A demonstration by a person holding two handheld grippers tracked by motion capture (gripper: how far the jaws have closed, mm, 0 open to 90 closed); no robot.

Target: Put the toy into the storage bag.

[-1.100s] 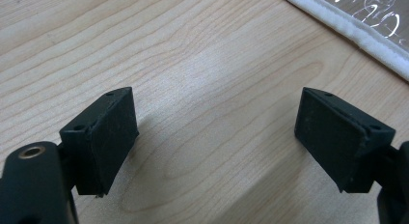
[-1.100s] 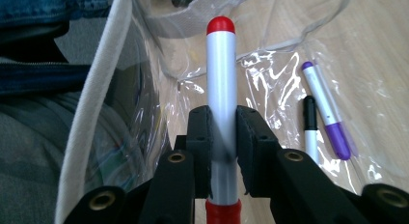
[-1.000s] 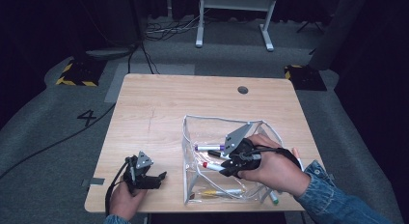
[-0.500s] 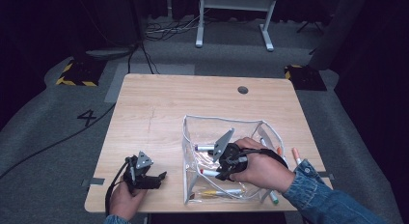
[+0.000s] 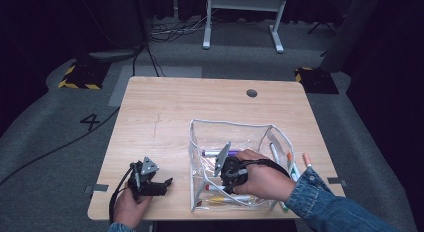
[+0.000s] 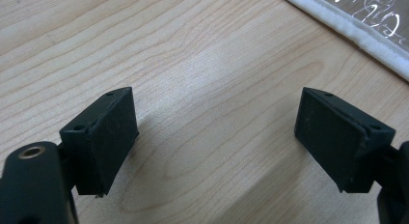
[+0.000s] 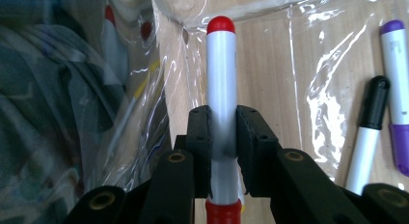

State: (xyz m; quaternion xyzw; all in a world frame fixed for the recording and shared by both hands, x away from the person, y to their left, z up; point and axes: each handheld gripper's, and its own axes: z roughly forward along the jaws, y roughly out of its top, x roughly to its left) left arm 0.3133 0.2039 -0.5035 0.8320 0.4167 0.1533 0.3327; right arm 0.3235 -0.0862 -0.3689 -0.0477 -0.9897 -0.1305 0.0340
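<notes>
A clear plastic pouch (image 5: pixel 260 134) stands open on the wooden table (image 5: pixel 165 112), with several markers lying in it. My right gripper (image 5: pixel 227 176) reaches down inside the pouch. In the right gripper view this gripper (image 7: pixel 223 119) is shut on a white marker with red ends (image 7: pixel 221 74), and the pouch's clear wall (image 7: pixel 144 84) sits to its left. A purple marker (image 7: pixel 398 84) and a black-capped marker (image 7: pixel 370 122) lie beside it on the pouch floor. My left gripper (image 5: pixel 162 184) rests near the table's front left edge, open (image 6: pixel 214 120) over bare wood.
The pouch's white seam (image 6: pixel 352 33) lies just beyond the left jaws. An orange-capped marker (image 5: pixel 306 159) lies on the table right of the pouch. A round cable hole (image 5: pixel 251 93) sits near the far edge. The front edge is close under both hands.
My right hand has sunk deeper into the pouch and shifted toward its front left, still holding the marker. The left gripper has stayed where it was.
</notes>
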